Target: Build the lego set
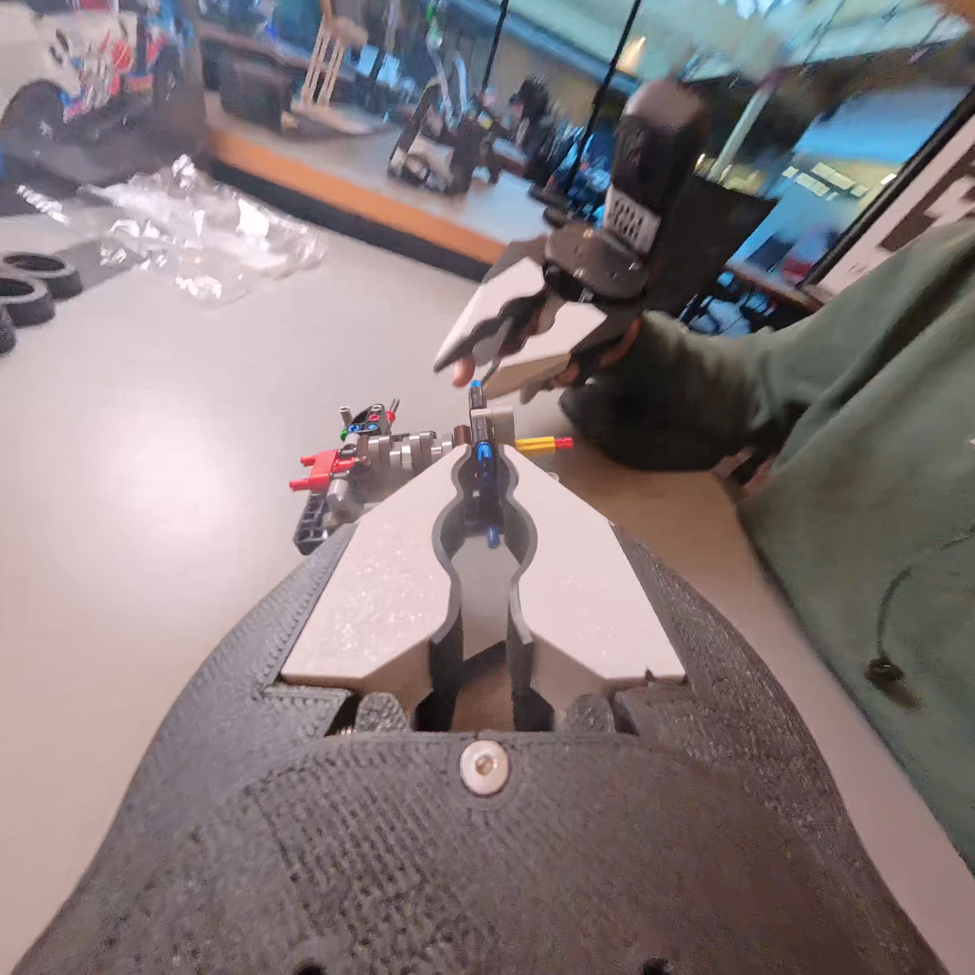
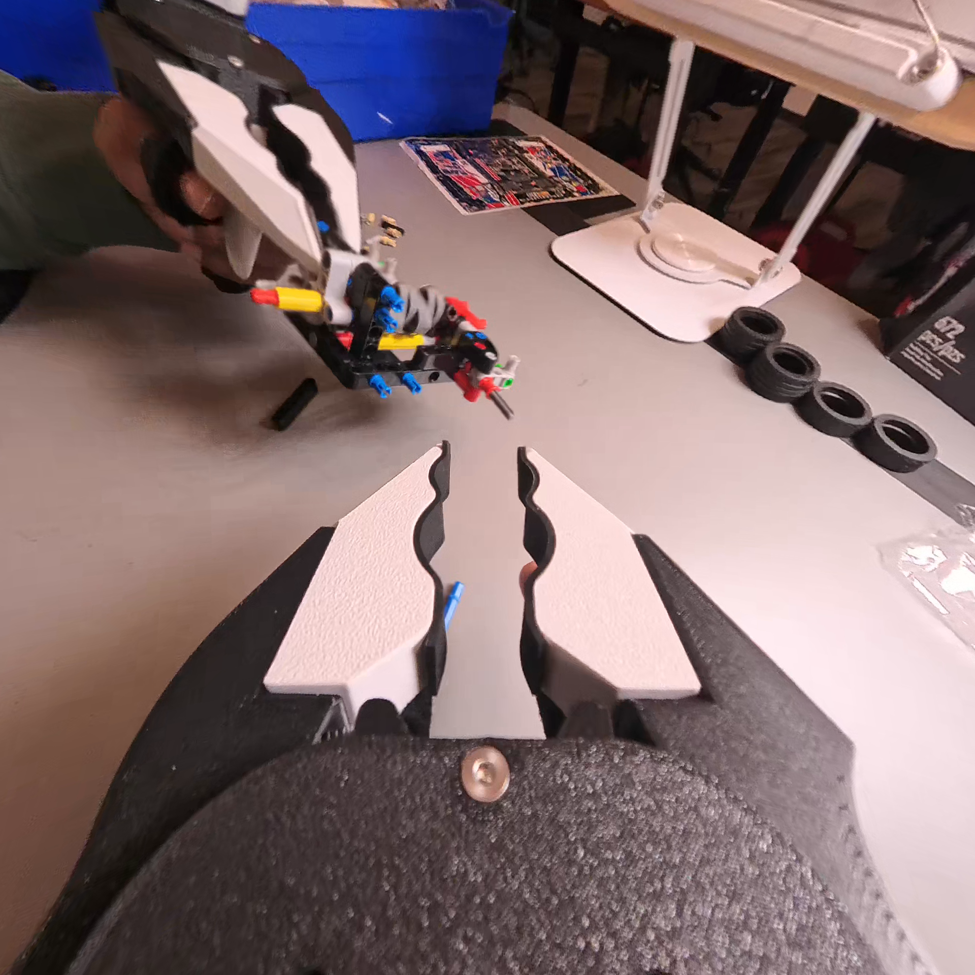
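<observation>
The lego assembly [image 2: 401, 332], a black frame carrying grey, red, yellow and blue parts, is hanging clear of the table at centre left of the right wrist view. The left gripper [image 2: 337, 248] is holding it by its upper end, jaws clamped together on the build; in the left wrist view the same assembly [image 1: 390, 453] is sitting just past the fingertips at mid frame. The right gripper [image 2: 483, 448] is hovering at lower centre, near the assembly but not touching it, its jaws standing apart with nothing between the tips. A small blue pin [image 2: 452, 607] is showing in the gap beside its left finger; whether it is lying on the table or resting against the pad cannot be told. A short black piece [image 2: 294, 403] is lying on the table below the assembly.

The table [image 2: 633, 475] is a pale grey, smooth surface. Four black tyres [image 2: 823, 390] are lining up along its right side. A white lamp base [image 2: 675, 264] is standing at upper right, with a printed instruction sheet [image 2: 506, 171] lying to its left and a blue bin [image 2: 380, 63] behind at the top. A dark box [image 2: 939, 337] is sitting at the right edge, and clear plastic bags [image 2: 934, 575] are lying below it. In the left wrist view a green sleeve [image 1: 844, 422] is filling the right side, and the room behind is blurred.
</observation>
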{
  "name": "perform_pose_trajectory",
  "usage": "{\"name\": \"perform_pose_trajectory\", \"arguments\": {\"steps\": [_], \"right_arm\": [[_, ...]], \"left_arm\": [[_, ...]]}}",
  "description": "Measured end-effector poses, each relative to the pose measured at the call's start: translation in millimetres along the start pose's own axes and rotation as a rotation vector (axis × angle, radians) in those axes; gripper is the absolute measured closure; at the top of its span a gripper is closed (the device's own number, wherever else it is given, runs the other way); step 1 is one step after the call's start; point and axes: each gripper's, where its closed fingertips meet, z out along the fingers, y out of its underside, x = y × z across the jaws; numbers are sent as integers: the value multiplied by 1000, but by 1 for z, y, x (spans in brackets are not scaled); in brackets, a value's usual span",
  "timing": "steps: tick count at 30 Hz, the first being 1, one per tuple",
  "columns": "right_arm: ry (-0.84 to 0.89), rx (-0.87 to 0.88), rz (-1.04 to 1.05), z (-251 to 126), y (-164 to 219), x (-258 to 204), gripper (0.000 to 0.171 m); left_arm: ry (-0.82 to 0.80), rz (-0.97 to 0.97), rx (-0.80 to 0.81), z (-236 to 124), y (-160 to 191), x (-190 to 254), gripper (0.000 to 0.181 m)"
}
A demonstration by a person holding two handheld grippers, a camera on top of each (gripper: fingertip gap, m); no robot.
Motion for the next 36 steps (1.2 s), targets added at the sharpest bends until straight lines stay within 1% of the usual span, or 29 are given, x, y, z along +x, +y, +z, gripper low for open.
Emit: {"name": "perform_pose_trajectory", "arguments": {"steps": [2, 5, 7, 10, 12, 16, 18, 25, 30, 36], "right_arm": [[-12, 12, 10, 4, -6, -14, 154], [18, 6, 68, 11, -9, -26, 164], [52, 48, 96, 12, -17, -28, 171], [83, 143, 150, 6, -35, -31, 171], [132, 193, 152, 0, -45, -26, 171], [201, 152, 176, -2, -38, -14, 171], [203, 135, 184, -1, -34, -12, 171], [201, 154, 177, -4, -37, -12, 171], [228, 160, 176, -8, -35, -1, 171], [220, 179, 188, -10, -36, 5, 157]], "left_arm": [[54, -9, 56, -5, -9, 8, 177], [98, -10, 93, -6, -15, 15, 177], [140, -39, 126, -5, -20, 21, 177], [165, -90, 170, -4, -27, 23, 177], [182, -125, 191, -3, -30, 24, 177], [219, -171, 228, -2, -36, 27, 177], [228, -190, 243, -3, -37, 27, 177], [221, -251, 274, -5, -39, 21, 177], [220, -269, 281, -6, -39, 19, 177], [239, -253, 277, -8, -39, 24, 177]]}}
